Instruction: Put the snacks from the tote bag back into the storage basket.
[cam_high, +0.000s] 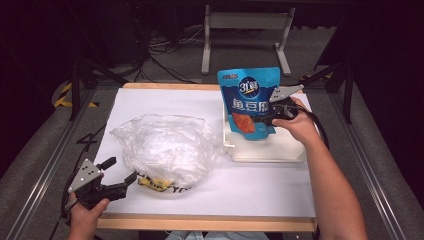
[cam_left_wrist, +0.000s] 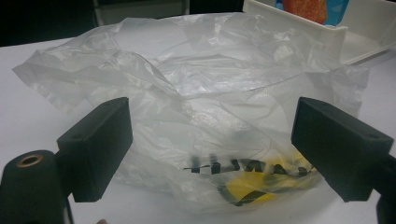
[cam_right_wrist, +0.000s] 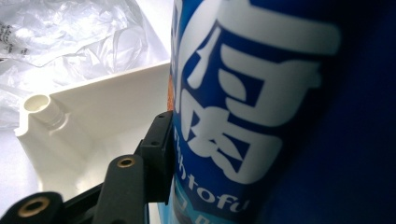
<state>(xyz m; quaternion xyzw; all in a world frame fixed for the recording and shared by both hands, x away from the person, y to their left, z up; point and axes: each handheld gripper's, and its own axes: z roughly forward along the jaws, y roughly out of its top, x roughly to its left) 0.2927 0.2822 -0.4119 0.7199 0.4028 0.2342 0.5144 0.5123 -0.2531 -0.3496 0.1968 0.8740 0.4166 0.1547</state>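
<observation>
- The right hand-held gripper (cam_high: 271, 114) pinches a blue snack pouch (cam_high: 250, 100) near its lower right edge and holds it upright above a white tray (cam_high: 265, 152).
- In the right gripper view, one black jaw presses flat against the pouch's printed face; the other jaw is hidden behind the pouch.
- The pouch bears large white characters and an orange picture of food, and its bottom hangs over the tray's far left part.
- The tray sits on the right half of the white-covered bench (cam_high: 165, 100), with a short round post at one corner.
- A crumpled clear plastic bag (cam_high: 165, 147) lies on the bench's left half, just beside the tray, with black and yellow print near its front edge.
- The left hand-held gripper (cam_high: 121, 170) is at the front left of the bench, jaws spread wide.
- In the left gripper view, the bag's printed front edge lies between those two jaws; neither jaw clearly touches the plastic.
</observation>
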